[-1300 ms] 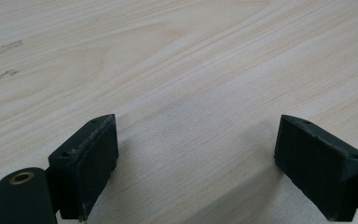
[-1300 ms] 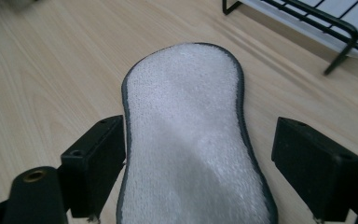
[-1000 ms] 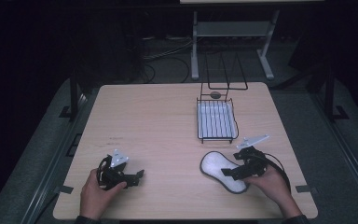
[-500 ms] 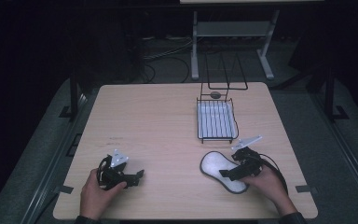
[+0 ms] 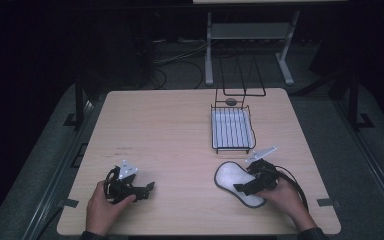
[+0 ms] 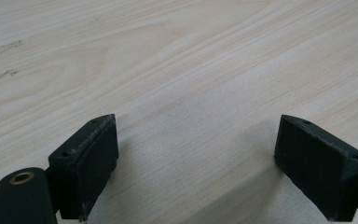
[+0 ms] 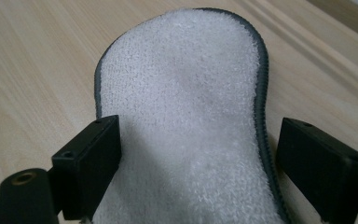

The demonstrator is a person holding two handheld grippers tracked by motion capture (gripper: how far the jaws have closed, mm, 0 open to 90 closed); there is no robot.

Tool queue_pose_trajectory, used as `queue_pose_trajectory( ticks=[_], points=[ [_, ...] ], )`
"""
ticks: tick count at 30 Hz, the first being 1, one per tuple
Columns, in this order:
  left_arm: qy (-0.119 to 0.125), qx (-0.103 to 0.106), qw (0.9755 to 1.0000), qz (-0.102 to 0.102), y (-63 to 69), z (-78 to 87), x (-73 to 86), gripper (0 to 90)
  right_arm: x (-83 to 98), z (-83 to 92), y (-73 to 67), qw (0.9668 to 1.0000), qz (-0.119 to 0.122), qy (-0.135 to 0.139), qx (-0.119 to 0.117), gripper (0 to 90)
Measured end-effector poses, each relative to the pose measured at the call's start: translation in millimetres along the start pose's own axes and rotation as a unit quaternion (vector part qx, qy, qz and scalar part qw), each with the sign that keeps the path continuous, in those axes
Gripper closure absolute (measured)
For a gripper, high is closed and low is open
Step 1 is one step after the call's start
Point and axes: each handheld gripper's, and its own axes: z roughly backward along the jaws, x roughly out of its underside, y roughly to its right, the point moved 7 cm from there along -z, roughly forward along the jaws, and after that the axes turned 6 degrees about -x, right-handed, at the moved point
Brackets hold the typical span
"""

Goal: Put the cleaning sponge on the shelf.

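Jaws wide over the white pad — pale wooden table, dark room

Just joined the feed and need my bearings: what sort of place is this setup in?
Probably a lab or recording workspace, not a home: a bare wooden table stands in a dark room, loose cables run across the floor behind it, and a metal stand sits behind it.

The high view looks forward and down over the whole desk. Each tongs camera sits low, close to the desk; the right one shares the white insole with it.
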Motion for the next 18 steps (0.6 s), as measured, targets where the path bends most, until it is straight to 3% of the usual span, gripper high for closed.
queue_pose_trajectory(
  ticks=[8, 11, 18],
  points=[
    [0.0, 0.0, 1.0, 0.0, 0.0, 0.0, 0.0, 12.7, 0.5, -1.6, -1.3, 1.0, 0.002, -0.004, -0.001, 14.8],
    [0.0, 0.0, 1.0, 0.0, 0.1, 0.0, 0.0, 12.7, 0.5, -0.6, -3.7, 0.9999, 0.004, -0.002, -0.011, 22.2],
    [0.001, 0.0, 1.0, 0.001, 0.2, -0.1, -0.1, 12.7, 0.2, -0.1, -4.1, 0.9999, 0.007, -0.003, -0.013, 24.2]
  ],
)
